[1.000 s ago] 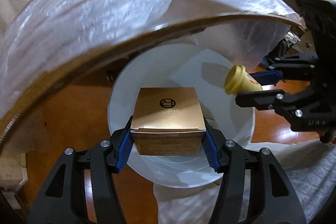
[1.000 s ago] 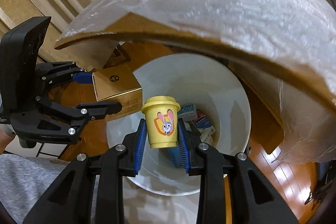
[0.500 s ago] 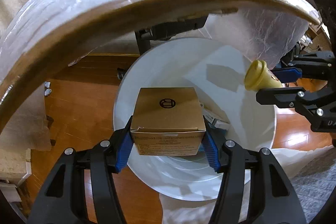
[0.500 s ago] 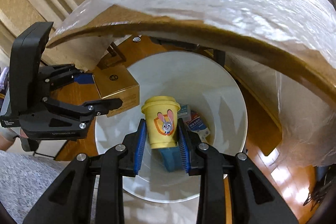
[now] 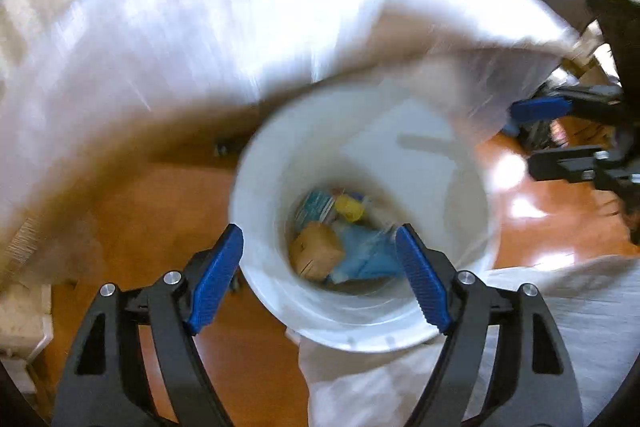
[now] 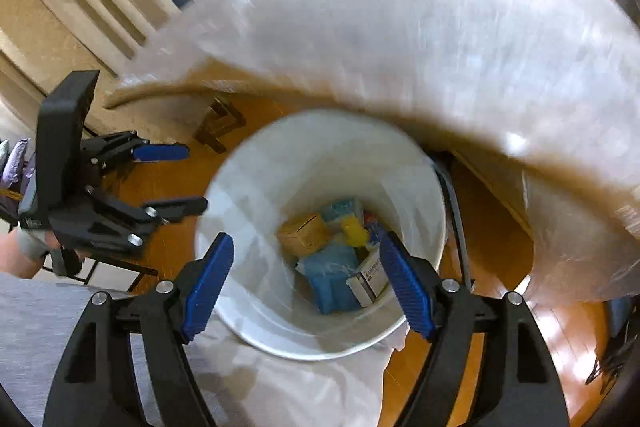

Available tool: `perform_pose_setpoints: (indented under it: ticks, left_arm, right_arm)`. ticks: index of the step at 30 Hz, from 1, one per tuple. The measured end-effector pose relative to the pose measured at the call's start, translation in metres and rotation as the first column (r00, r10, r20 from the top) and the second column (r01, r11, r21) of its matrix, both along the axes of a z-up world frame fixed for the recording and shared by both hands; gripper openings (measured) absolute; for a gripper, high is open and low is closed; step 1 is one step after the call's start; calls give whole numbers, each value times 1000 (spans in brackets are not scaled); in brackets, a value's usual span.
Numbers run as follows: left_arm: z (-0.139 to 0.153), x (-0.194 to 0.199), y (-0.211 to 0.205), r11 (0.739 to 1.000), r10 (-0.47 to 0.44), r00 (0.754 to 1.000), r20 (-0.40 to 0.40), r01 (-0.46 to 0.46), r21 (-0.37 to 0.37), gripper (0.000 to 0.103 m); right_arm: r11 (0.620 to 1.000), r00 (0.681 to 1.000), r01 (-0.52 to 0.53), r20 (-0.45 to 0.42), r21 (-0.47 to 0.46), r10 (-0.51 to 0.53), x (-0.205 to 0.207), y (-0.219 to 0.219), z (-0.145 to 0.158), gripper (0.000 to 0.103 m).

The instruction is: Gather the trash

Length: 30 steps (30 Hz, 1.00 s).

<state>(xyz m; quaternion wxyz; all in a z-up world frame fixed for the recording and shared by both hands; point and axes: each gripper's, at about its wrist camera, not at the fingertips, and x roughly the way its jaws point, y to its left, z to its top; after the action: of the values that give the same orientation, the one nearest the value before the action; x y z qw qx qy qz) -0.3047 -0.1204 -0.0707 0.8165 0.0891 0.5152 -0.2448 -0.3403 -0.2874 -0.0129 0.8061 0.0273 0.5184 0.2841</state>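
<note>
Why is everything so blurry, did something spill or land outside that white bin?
Nothing stands out. The brown cardboard box and yellow plastic cup lie inside the white round bin; no trash shows on the orange wooden floor.

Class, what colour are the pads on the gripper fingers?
Blue, on black fingers; the right wrist view shows the pads best.

Both grippers' jaws have just been opening; nothing between them now. Gold box (image 5: 316,253) left the left gripper (image 5: 320,275), yellow cup (image 6: 354,229) left the right gripper (image 6: 306,281); both now lie inside the white bin (image 5: 472,239).
</note>
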Motion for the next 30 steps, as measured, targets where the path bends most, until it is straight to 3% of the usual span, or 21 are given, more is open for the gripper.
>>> perform_pose_setpoints:
  ticks: [2, 3, 4, 6, 8, 11, 14, 18, 23, 30]
  left_arm:
    - [54, 1, 9, 994, -21, 997, 76, 29, -104, 84]
    - [75, 5, 14, 990, -17, 992, 126, 35, -139, 91]
    - [98, 10, 19, 986, 4, 979, 204, 30, -163, 102]
    - [128, 31, 28, 986, 99, 930, 353, -42, -164, 102]
    - [133, 64, 36, 978, 200, 894, 402, -160, -132, 102]
    - [112, 141, 53, 940, 341, 867, 363, -325, -106, 102]
    - [82, 196, 60, 910, 410, 859, 306, -410, -65, 102]
    - [54, 240, 78, 876, 480, 849, 223, -479, -62, 102]
    - [39, 257, 94, 863, 502, 843, 194, -504, -42, 102]
    - [30, 269, 102, 856, 513, 845, 147, -516, -25, 102]
  right_arm:
    - [1000, 996, 6, 93, 1, -6, 1, -5, 37, 85]
    - [1000, 989, 24, 149, -5, -23, 7, -9, 54, 97]
    - [998, 978, 57, 201, -21, -52, 15, -15, 68, 99]
    - [983, 947, 172, 286, -67, -146, 47, -31, 89, 99]
    - [953, 919, 285, 311, -104, -241, 86, -50, 91, 99]
    - [897, 882, 412, 316, -160, -349, 148, -78, 76, 99]
    - [854, 862, 483, 276, -191, -426, 193, -99, 56, 99]
    - [814, 827, 554, 232, -175, -513, 230, -124, 37, 99]
    - [778, 808, 587, 226, -224, -544, 262, -140, 16, 99]
    - [764, 803, 595, 231, -249, -549, 270, -143, 7, 99]
